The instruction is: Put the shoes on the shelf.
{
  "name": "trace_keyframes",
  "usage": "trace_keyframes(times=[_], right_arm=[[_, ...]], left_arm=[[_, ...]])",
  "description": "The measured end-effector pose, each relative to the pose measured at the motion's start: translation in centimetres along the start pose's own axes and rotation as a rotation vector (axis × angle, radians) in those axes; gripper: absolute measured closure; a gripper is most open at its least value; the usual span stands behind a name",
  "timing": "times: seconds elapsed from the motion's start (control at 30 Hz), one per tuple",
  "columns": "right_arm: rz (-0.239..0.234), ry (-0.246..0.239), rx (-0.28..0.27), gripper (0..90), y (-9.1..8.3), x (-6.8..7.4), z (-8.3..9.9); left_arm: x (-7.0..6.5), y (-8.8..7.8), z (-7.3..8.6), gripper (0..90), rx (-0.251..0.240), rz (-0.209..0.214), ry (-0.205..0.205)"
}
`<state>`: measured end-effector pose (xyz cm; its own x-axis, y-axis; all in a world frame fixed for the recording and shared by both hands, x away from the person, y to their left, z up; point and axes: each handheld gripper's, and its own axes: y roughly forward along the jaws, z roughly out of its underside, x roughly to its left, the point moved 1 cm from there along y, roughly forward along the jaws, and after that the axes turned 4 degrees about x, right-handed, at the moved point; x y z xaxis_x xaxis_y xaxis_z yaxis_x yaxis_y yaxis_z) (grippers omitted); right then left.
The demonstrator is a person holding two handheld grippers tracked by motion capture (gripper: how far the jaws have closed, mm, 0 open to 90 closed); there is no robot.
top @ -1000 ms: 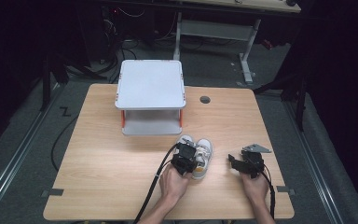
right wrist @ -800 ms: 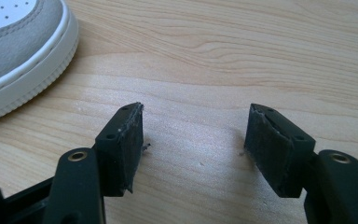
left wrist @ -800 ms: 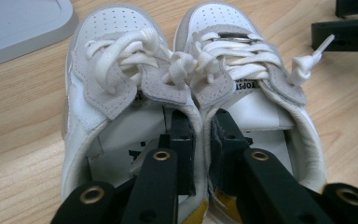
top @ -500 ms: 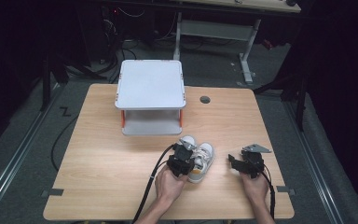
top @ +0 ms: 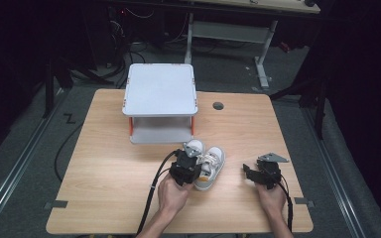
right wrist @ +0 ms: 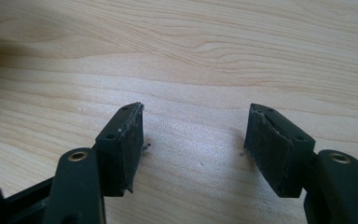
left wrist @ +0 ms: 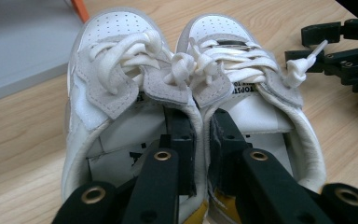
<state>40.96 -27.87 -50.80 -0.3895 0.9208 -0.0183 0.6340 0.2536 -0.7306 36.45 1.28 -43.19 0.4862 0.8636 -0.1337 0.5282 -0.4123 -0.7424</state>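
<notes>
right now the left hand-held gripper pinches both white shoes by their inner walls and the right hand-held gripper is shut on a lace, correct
Not quite. The left hand-held gripper does pinch the two white shoes by their inner walls, but the right hand-held gripper holds no lace: the right gripper view shows its jaws apart over bare table.
</notes>
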Motion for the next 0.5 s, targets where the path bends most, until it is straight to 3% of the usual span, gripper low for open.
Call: trace_keyframes(times=[0.17,0.37,0.5], right_arm=[[-0.006,-0.007,-0.009,47.4,-0.1,0.1,0.0],[-0.003,-0.008,-0.016,55.2,0.1,0.2,-0.2],[0.017,-0.041,-0.021,58.1,0.1,0.5,-0.3]], left_arm=[[1.0,-0.9,0.0,81.5,-0.024,-0.006,-0.015],[2.8,-2.3,0.1,81.5,-0.042,-0.041,-0.021],[4.5,-3.0,0.4,81.4,-0.053,-0.064,-0.048]])
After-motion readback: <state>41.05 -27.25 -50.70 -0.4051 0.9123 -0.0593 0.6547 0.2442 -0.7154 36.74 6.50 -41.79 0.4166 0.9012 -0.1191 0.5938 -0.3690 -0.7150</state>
